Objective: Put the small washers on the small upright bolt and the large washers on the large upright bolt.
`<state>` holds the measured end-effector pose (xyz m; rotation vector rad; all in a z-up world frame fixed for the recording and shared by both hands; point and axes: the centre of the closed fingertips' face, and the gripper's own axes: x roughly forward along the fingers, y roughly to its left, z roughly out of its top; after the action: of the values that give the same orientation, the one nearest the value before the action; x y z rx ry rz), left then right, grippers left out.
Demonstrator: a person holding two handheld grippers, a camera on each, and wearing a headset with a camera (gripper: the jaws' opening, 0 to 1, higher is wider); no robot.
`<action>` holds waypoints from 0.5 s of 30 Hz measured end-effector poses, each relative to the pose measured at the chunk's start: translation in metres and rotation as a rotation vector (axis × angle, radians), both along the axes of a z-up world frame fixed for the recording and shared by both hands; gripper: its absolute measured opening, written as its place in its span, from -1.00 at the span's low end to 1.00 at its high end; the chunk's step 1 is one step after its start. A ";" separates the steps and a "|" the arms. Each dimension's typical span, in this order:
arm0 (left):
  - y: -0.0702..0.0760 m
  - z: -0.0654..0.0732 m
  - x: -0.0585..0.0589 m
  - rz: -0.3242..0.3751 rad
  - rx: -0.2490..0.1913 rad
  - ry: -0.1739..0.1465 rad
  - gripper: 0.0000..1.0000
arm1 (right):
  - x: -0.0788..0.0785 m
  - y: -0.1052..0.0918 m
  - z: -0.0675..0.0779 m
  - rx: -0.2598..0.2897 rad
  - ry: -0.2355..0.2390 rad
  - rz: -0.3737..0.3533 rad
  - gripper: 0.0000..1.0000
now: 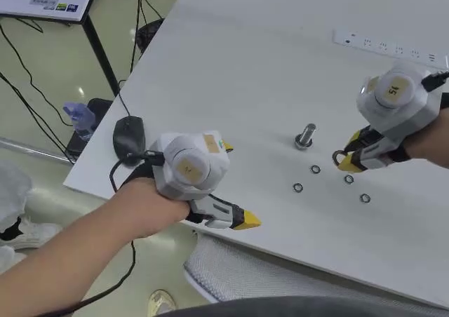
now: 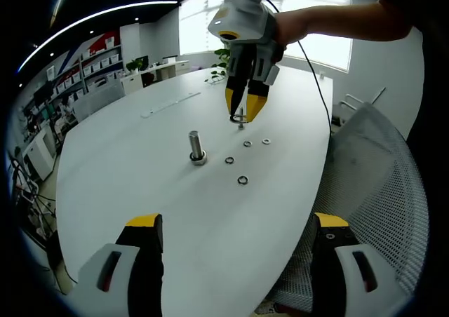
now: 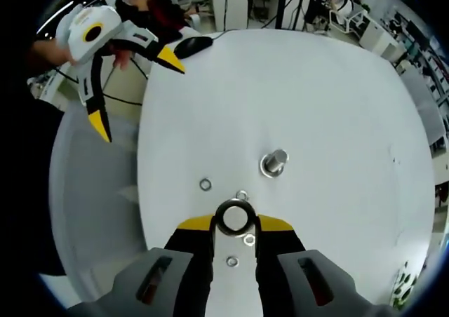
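Risk, slip: the large washer is pinched only by the yellow tips. If I roll my wrist on the way over, I judge it could twist out and roll off across the table.
Risk, bad seating: the hole has to drop over the top of the large bolt. If I come in tilted, the ring would likely catch on the top and hang crooked. A hard knock could tip the bolt if it is only standing loose.
Risk, scatter: the small washers lie loose near the carrying path. A low sweep of the jaws could push them around or off the edge.
Risk, wrong post: I cannot pick out the small bolt with any certainty, so I would confirm it before sorting the little rings.
Right gripper: clenched on the large washer, jaws nearly together, with the ring held between the tips. It hangs tips-down just over the table, near the small washers and apart from the large bolt.
Left gripper: released, jaws spread wide with nothing between them. It hovers by the near edge of the table, well apart from the bolt and the washers.
Large bolt: upright, mid-table, between the two grippers and nearer the right one. There is a ring at its foot, and I cannot tell whether that is a washer or its base.
Small washers: four, flat on the table, near the bolt on my side of it.
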<state>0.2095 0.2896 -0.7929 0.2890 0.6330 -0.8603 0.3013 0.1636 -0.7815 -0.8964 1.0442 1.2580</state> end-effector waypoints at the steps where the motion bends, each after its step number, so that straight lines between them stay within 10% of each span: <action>1: 0.000 0.000 0.000 -0.002 -0.004 0.003 0.73 | 0.004 0.003 0.003 0.008 -0.012 0.001 -0.57; 15: 0.001 -0.003 0.001 0.004 -0.028 0.017 0.85 | 0.042 0.025 0.006 0.026 -0.021 -0.025 -0.57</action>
<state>0.2104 0.2907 -0.7954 0.2557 0.6365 -0.8683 0.3437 0.1886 -0.7751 -0.8720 1.0178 1.2361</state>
